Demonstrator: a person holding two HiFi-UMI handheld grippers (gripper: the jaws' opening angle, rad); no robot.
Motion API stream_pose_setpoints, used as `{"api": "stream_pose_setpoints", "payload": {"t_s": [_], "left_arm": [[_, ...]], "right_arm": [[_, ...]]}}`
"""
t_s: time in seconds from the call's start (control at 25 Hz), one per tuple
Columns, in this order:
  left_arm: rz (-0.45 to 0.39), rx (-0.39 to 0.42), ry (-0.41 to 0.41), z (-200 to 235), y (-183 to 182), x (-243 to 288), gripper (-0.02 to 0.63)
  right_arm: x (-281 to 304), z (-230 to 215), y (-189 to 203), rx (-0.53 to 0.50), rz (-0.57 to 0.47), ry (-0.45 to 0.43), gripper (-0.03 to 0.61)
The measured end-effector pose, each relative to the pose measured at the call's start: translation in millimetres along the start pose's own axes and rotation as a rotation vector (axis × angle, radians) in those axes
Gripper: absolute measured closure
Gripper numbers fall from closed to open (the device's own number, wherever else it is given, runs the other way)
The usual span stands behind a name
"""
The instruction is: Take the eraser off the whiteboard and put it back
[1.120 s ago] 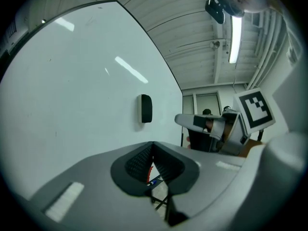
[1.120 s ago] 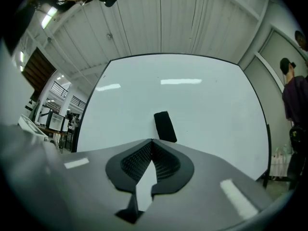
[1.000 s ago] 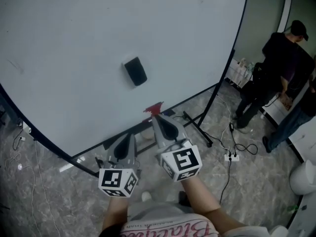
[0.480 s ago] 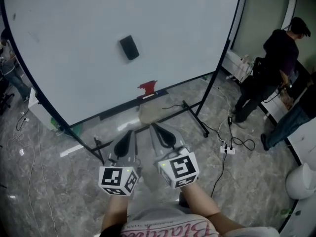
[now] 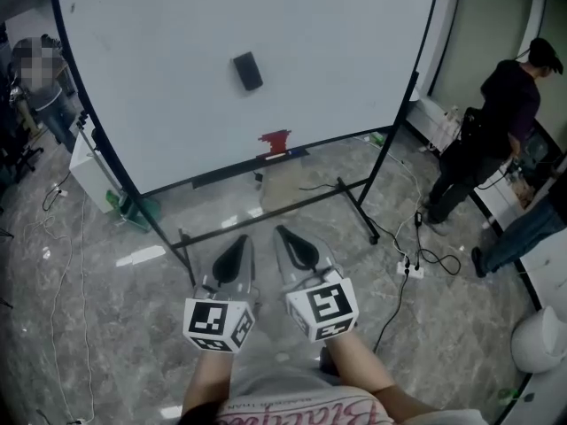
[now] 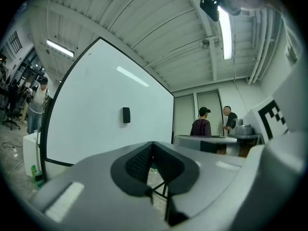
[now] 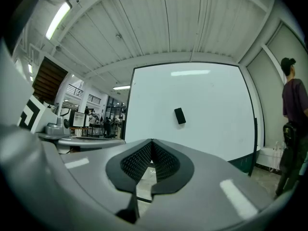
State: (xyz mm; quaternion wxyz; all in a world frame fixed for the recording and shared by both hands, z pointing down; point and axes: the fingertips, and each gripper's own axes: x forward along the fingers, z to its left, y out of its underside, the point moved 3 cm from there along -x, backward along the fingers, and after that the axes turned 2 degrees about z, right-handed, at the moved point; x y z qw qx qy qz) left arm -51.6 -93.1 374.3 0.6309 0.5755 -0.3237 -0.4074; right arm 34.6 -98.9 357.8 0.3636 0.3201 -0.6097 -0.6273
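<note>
Well ahead of both sets of fingertips, stuck to the whiteboard (image 5: 159,51) as a small dark block: the eraser (image 5: 247,71), touching neither gripper. In the head view, up and slightly right of the left gripper (image 5: 239,240) tips, up and slightly left of the right gripper (image 5: 282,233) tips. In the left gripper view, above and left of the pads; in the right gripper view, above and right of them. Both pairs of jaws clenched pad to pad, grasping nothing. Held low, side by side and near each other, pointing level toward the board.

Against a second ago: drawn back from the board. Then, right fingertips just beside the board's lower edge, near the red object (image 5: 275,140) on the ledge; now, the stand's low crossbar (image 5: 266,218) and a stretch of grey floor (image 5: 106,326) between the tips and the board. Whole board frame now in view rather than only its lower part. Eraser at the same spot on the board. Jaws as tightly closed as before.

Straight ahead of the tips: bare floor up to the crossbar. Right of the right tips: the stand's foot (image 5: 359,212), then a power strip (image 5: 410,270) with cables, and well beyond, two people (image 5: 500,122) standing. Left of the left tips: open floor, the board's left post with a green base (image 5: 133,211), and another person (image 5: 49,104) behind it.
</note>
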Motion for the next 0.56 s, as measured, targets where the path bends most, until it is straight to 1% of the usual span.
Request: {"api": "stream_pose_setpoints", "payload": {"t_s": [0.24, 0.56], "left_arm": [[-0.018, 0.012, 0.005, -5, -7, -5, 0.614], [-0.021, 0.019, 0.011, -13, -8, -14, 0.614]], "right_arm": [[-8, 4, -2, -0.001, -0.008, 0.008, 0.578], [-17, 8, -3, 0.007, -0.014, 0.018, 0.578]]}}
